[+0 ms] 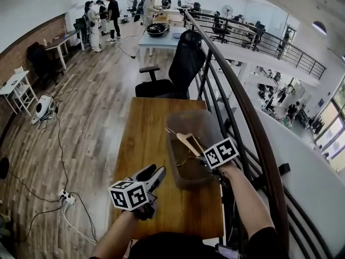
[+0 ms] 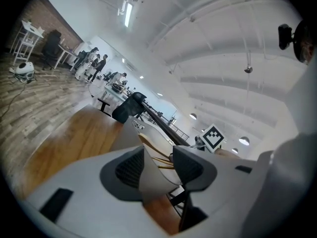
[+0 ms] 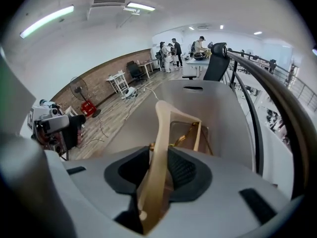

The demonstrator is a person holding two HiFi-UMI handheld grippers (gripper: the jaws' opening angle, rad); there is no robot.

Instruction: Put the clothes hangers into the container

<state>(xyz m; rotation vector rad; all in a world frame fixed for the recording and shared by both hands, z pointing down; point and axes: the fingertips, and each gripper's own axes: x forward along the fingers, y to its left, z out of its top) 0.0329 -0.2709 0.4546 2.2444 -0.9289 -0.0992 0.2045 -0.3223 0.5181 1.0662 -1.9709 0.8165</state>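
In right gripper view, hanger btw fingers; head view hides grip.

Black office chair ahead of the left gripper, plank floor to its left; curved railing beside the right gripper.

This looks like an open-plan office or lab on a mezzanine. It has a wood-plank floor, a brick wall and a swivel office chair. People gather near a far table. A curved railing overlooks what seems a lower floor, and cables trail to a power strip.
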